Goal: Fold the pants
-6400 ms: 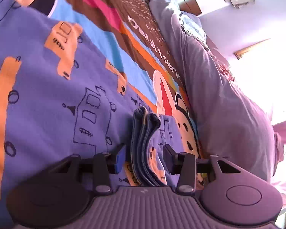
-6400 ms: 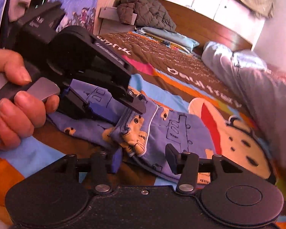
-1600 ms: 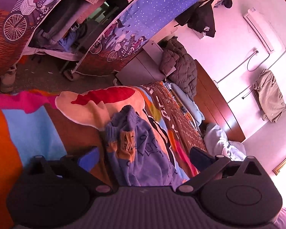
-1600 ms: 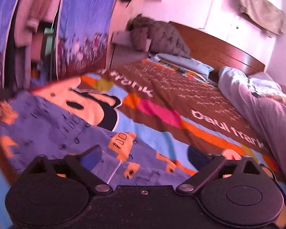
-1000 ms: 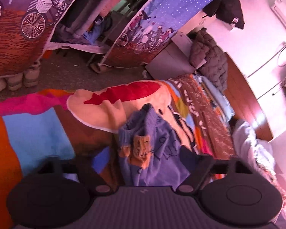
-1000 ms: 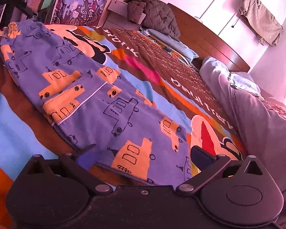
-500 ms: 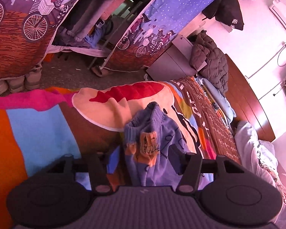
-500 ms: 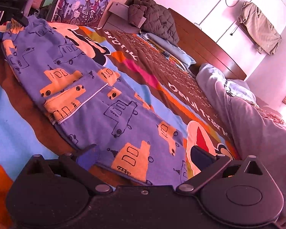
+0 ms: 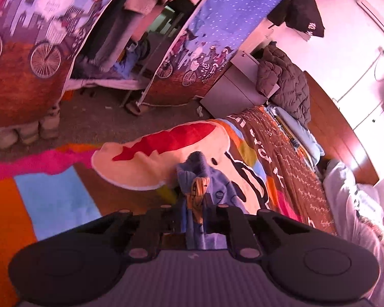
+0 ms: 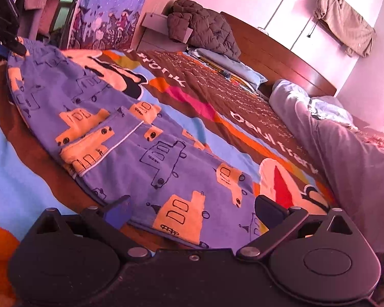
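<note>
Pants point(image 10: 130, 138) are lying flat on the bedspread point(image 10: 12, 184), the left gripper point(image 9: 195, 216) closing on one bunched end while the right gripper point(image 10: 192, 211) is hovering open, so thin fabric could be slipping free.

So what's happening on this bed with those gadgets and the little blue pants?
A person is folding a pair of blue pants printed with orange cars, using a two-fingered gripper in each hand. The pants lie spread flat on a colourful cartoon blanket. The left gripper is closing on one bunched end of the pants, with the fabric already between its jaws. The right gripper hangs open over the opposite end, not gripping anything yet. No fold has been made.
</note>
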A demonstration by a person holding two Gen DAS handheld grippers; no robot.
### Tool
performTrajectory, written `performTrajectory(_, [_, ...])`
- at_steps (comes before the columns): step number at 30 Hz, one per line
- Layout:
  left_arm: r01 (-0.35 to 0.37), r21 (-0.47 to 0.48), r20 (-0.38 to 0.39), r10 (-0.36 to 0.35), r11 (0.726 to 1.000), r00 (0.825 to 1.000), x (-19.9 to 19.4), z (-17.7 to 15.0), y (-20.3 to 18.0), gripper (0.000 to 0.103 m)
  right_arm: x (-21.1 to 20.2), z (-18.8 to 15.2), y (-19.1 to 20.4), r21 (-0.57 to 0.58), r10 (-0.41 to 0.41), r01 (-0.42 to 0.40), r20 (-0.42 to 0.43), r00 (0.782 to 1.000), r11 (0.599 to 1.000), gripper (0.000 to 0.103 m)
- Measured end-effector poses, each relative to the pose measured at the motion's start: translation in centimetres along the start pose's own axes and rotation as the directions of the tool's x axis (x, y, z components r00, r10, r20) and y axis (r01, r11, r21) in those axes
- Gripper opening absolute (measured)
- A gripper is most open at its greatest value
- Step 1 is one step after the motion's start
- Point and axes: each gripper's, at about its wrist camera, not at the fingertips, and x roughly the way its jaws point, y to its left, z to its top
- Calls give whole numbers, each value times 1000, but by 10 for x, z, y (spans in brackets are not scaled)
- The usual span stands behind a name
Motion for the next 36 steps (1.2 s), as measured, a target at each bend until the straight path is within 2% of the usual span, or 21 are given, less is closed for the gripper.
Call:
performTrajectory(4, [-23, 98, 36, 19, 995, 999, -15, 2, -38, 12, 1, -1, -18, 114, 70, -69, -5, 998, 991, 100])
performTrajectory(7, [7, 201, 69, -21, 980, 997, -29, 1, -74, 12, 5, -5, -45, 287, 166, -157, -5, 986, 945, 99])
performTrajectory(9, [28, 283, 90, -55, 959, 994, -39, -3, -101, 12, 7, -12, -64, 407, 245, -231, 19, 969, 884, 99])
performTrajectory(10, [40, 323, 93, -74, 945, 993, -44, -6, -114, 12, 8, -17, -73, 466, 279, -266, 41, 959, 844, 99])
performTrajectory(11, [51, 358, 93, -91, 932, 991, -47, -11, -127, 12, 8, -24, -85, 537, 310, -304, 81, 947, 787, 98])
performTrajectory(12, [64, 396, 93, -109, 916, 990, -52, -17, -141, 12, 7, -31, -93, 590, 327, -330, 116, 938, 737, 97])
performTrajectory(14, [94, 470, 85, -151, 877, 985, -59, -32, -167, 12, 6, -47, -115, 701, 340, -377, 200, 919, 606, 95])
performTrajectory(15, [107, 508, 80, -170, 855, 982, -63, -41, -181, 12, 3, -54, -125, 731, 332, -388, 230, 915, 561, 95])
performTrajectory(16, [125, 544, 69, -193, 830, 979, -67, -50, -194, 12, -1, -58, -134, 748, 316, -393, 255, 914, 535, 95])
performTrajectory(17, [145, 572, 55, -214, 807, 975, -69, -60, -206, 12, -7, -61, -143, 754, 285, -388, 272, 919, 530, 95])
performTrajectory(19, [192, 618, 15, -256, 762, 967, -72, -82, -228, 12, -22, -62, -160, 729, 199, -346, 284, 938, 591, 95])
performTrajectory(20, [220, 629, -11, -274, 745, 962, -73, -92, -237, 12, -28, -62, -169, 711, 158, -319, 284, 946, 627, 95])
performTrajectory(22, [265, 643, -57, -300, 719, 952, -73, -113, -251, 12, -33, -65, -188, 698, 89, -252, 262, 961, 670, 97])
performTrajectory(25, [318, 679, -132, -316, 662, 939, -68, -148, -270, 12, -37, -76, -201, 669, -78, -60, 174, 982, 740, 101])
performTrajectory(26, [338, 691, -168, -313, 639, 935, -65, -159, -274, 12, -35, -80, -205, 676, -91, -32, 146, 985, 736, 101])
performTrajectory(29, [433, 706, -325, -287, 560, 901, -48, -200, -276, 13, -26, -99, -221, 773, -31, -64, 107, 994, 632, 101])
performTrajectory(30, [464, 708, -385, -260, 532, 885, -39, -213, -275, 13, -23, -103, -225, 792, -22, -65, 99, 995, 608, 101])
performTrajectory(32, [502, 708, -485, -175, 496, 857, -21, -234, -271, 14, -19, -107, -228, 816, -2, -70, 86, 996, 573, 101])
performTrajectory(34, [504, 710, -516, -123, 491, 847, -13, -246, -263, 17, -13, -108, -228, 824, 29, -73, 69, 997, 562, 101])
performTrajectory(35, [497, 704, -512, -123, 508, 850, -14, -245, -258, 30, -11, -108, -228, 824, 44, -75, 60, 997, 561, 101])
performTrajectory(36, [500, 687, -509, -142, 527, 849, -17, -240, -252, 52, -9, -107, -229, 823, 56, -78, 57, 997, 562, 101])
